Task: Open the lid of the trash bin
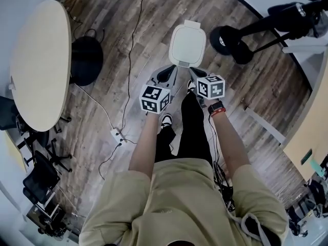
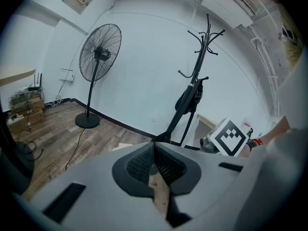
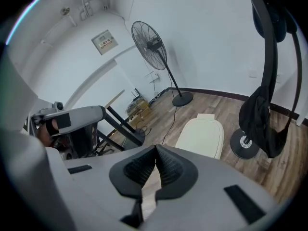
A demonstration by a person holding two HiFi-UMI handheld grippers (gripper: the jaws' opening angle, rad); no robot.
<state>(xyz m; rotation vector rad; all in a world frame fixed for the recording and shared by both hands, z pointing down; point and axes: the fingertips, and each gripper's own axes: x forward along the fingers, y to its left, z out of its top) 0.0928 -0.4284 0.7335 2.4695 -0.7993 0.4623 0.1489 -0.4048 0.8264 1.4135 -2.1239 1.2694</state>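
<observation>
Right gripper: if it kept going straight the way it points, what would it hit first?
Probably the wooden floor just left of the trash bin lid; the right gripper aims past it, though depth is unclear.

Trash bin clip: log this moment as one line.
trash bin lid: down, untouched | left tongs: shut, empty | right tongs: shut, empty | contact: none, both tongs held near the lid

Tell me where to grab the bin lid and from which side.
Take the lid by its near rim, coming from the person's side. It lies flat and shut, and the small tab at the far end looks like the hinge, so the near edge should lift. The right gripper is shut; open it first.
</observation>
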